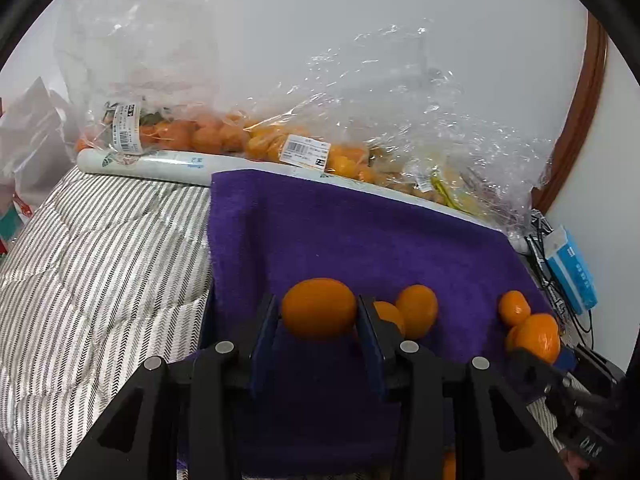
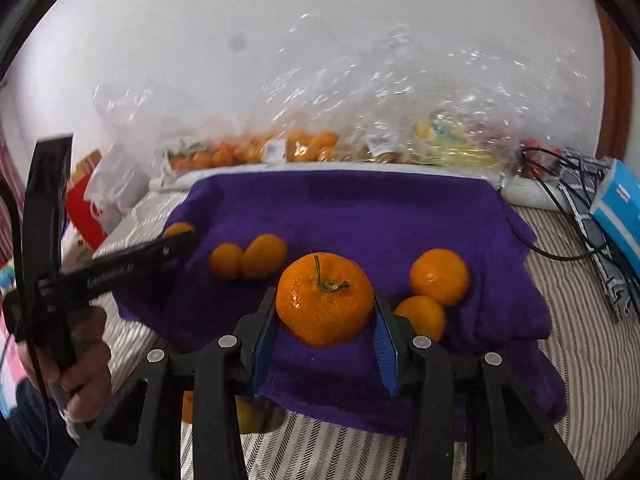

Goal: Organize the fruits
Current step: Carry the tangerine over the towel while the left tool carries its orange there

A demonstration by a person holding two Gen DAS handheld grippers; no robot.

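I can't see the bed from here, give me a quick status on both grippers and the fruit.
Left gripper shut on smooth orange fruit. Right gripper shut on stemmed mandarin. Both over purple towel; loose fruit nearby, nothing blocking.

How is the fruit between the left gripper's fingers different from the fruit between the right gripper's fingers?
The left hand-held gripper holds an oval fruit with smooth skin and no stem showing. The right hand-held gripper holds a round fruit with dimpled skin and a green stem on top. Both are orange, are gripped at their sides, and sit over the purple towel.
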